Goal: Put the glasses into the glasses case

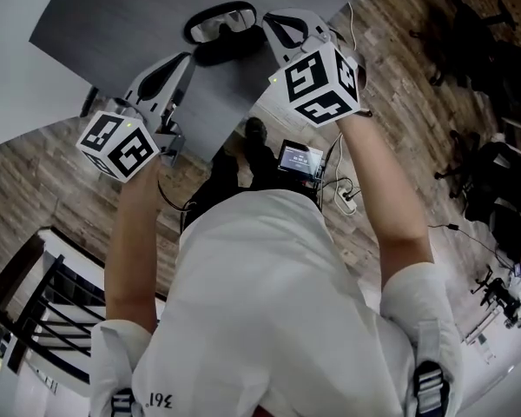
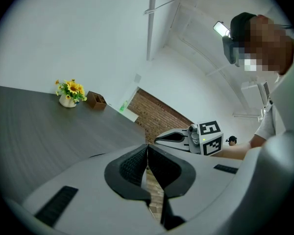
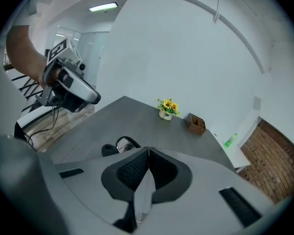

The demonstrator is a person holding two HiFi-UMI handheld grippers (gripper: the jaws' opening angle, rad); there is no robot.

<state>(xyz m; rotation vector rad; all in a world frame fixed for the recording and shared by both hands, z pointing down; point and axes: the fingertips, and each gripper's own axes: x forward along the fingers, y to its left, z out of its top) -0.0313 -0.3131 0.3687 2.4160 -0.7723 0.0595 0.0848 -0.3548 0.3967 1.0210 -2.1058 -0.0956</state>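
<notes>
Both tongs, left [image 2: 147, 150] and right [image 3: 148, 152], hang shut and empty; swinging down carelessly could knock the glasses [image 1: 221, 22] off the table's [image 1: 113, 16] near edge.

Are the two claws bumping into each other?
Apart. The head view shows a strip of grey table between the left claw and the right claw, so they do not meet.

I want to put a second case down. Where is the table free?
The table is bare between the glasses case and the flower pot, and left of the case in the head view. Only the far edge is busier: pot and wooden box stand close.
</notes>
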